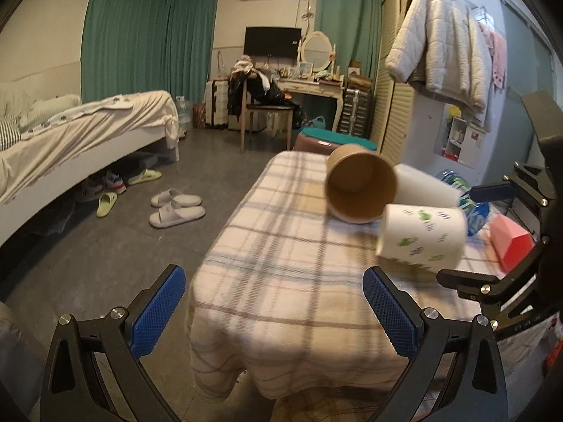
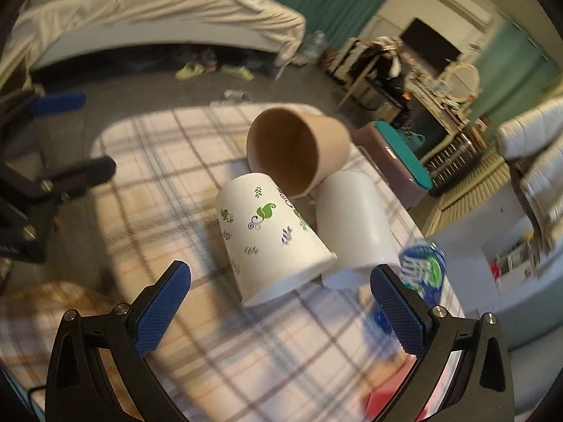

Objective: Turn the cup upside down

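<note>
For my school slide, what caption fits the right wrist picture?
Open right gripper hovers over a leaf-patterned cup among tipped paper cups on a plaid tablecloth.

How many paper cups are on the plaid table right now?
3. The brown cup lies on its side farthest back; the leaf-print cup is tipped over nearest the right gripper; the plain white cup lies beside it. Others may be hidden.

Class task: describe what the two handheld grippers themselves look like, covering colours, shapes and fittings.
Both the left gripper and the right gripper have black angular metal frames with triangular cut-outs, silver round bolt heads, and two fingers faced with blue textured pads. No cables, markings or sleeves are visible.
</note>
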The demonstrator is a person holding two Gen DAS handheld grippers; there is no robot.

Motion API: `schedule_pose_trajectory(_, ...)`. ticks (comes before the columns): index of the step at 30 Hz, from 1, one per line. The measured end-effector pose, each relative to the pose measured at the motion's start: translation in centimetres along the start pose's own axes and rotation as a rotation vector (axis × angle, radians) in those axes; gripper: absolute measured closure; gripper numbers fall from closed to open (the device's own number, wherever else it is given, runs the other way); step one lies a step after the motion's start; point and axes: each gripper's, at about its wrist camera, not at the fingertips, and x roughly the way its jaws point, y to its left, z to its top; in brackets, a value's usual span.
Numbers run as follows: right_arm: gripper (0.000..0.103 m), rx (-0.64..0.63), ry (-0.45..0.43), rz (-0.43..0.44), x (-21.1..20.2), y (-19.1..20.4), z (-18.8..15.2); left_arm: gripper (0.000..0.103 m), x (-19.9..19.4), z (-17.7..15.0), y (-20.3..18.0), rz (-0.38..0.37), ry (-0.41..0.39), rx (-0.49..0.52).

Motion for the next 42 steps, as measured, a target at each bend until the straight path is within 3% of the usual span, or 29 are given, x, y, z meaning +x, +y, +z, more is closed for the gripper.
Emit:
schedule_pose_trajectory(6,0.007,-0.074,0.058,0.010,3.4,-0.5,0.7,0.000,2.0,-0.6,1.1,0.010,0.038,-0.004)
schedule_pose_trajectory(8,0.012,-0.088,0.069,0.002,4.0,-0.5,0.8,0.000,2.3,-0.7,1.4,0.008,0.041,-0.006)
schedule_pose_trajectory(10,0.026,-0.104,0.081,0.000,4.5,-0.3,0.7,0.000,2.4,-0.7,1.5,0.006,0.046,-0.009)
schedule_pose_trajectory(14,0.027,-0.085,0.092,-0.005,4.8,-0.5,0.8,0.000,2.2,-0.7,1.7,0.001,0.051,-0.020)
schedule_pose_trajectory(21,0.027,0.148,0.111,-0.013,1.5,-1.7,-1.2,0.000,0.4,-0.2,0.5,-0.027,0.016,-0.014)
schedule_pose_trajectory(26,0.027,0.463,0.156,-0.082,-1.8,-3.5,-4.7,0.000,-0.4,-0.1,-1.2,-0.065,0.003,0.004)
schedule_pose_trajectory(29,0.027,0.605,0.190,-0.070,-2.3,-4.1,-6.4,0.000,-0.5,-0.1,-2.1,-0.093,0.005,0.012)
schedule_pose_trajectory(35,0.027,0.696,0.253,-0.103,-1.8,-4.7,-7.6,0.000,-1.1,-0.2,-3.5,-0.125,0.002,0.045)
schedule_pose_trajectory(42,0.026,0.711,0.243,-0.110,-1.5,-4.6,-8.4,0.000,-1.4,-0.2,-4.1,-0.101,-0.003,0.069)
